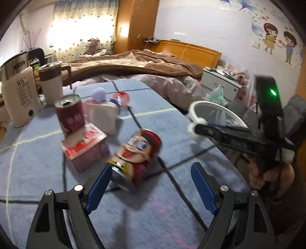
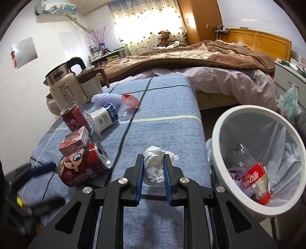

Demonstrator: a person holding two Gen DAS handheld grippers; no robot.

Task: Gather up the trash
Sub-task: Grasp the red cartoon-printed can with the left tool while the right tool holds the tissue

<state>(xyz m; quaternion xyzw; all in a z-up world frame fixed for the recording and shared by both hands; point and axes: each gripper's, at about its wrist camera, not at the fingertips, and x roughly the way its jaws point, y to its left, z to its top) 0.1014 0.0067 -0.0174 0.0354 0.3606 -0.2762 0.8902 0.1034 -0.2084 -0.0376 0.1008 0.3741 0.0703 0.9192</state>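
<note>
Right gripper [image 2: 153, 168] clamped on crumpled tissue [image 2: 155, 159], beside the bin [image 2: 216, 138]. Left gripper [image 1: 151, 183] wide open, empty, cartoon can [image 1: 136, 159] lying just ahead.

A lived-in home bedroom is showing here: a wooden-headboard bed [image 2: 258, 41] is lying unmade under a brown blanket [image 2: 191, 57], a teddy bear [image 2: 165, 37] is sitting by the glowing curtained window [image 2: 145, 21], cartoon stickers [image 1: 277, 42] are decorating the wall, and an air conditioner [image 2: 55, 7] is hanging high.
</note>
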